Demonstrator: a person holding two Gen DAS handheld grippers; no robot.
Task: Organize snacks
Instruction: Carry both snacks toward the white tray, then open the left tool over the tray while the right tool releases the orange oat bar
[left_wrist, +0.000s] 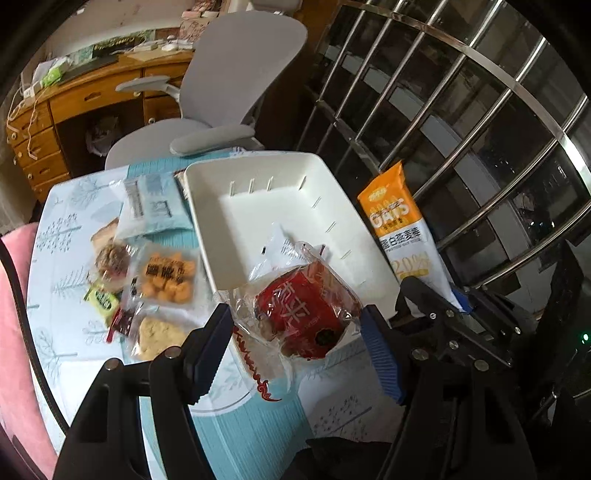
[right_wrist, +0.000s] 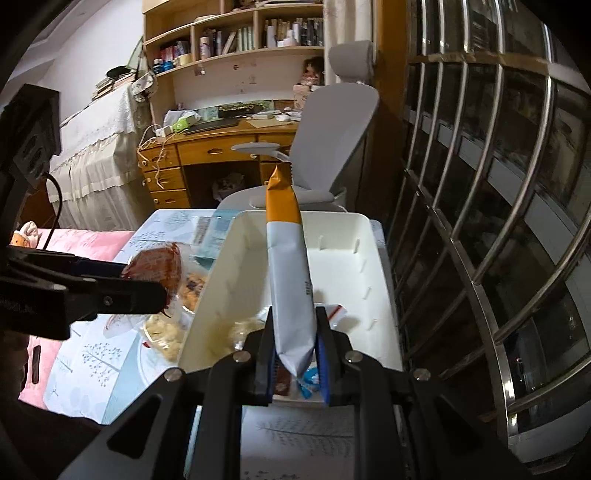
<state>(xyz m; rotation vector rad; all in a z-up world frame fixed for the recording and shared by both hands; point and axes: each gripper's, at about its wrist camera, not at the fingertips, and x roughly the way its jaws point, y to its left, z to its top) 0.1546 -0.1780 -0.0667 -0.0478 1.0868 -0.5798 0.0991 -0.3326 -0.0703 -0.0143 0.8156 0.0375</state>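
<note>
My left gripper (left_wrist: 295, 332) is shut on a red snack in a clear wrapper (left_wrist: 306, 314), held above the near left corner of the white bin (left_wrist: 266, 173). It also shows in the right wrist view (right_wrist: 155, 266). My right gripper (right_wrist: 295, 354) is shut on the lower end of an orange and white oat bar (right_wrist: 288, 266), held upright over the near part of the white bin (right_wrist: 380, 295). The oat bar also shows in the left wrist view (left_wrist: 402, 229). A few wrapped snacks (right_wrist: 243, 332) lie in the bin's near end.
Several loose snack packets (left_wrist: 162, 277) lie on the blue patterned table (left_wrist: 62, 314) left of the bin. A grey office chair (left_wrist: 229, 92) and a wooden desk (left_wrist: 92, 92) stand beyond. A steel window grille (left_wrist: 461, 110) runs along the right. A pink cushion (left_wrist: 14, 332) is at left.
</note>
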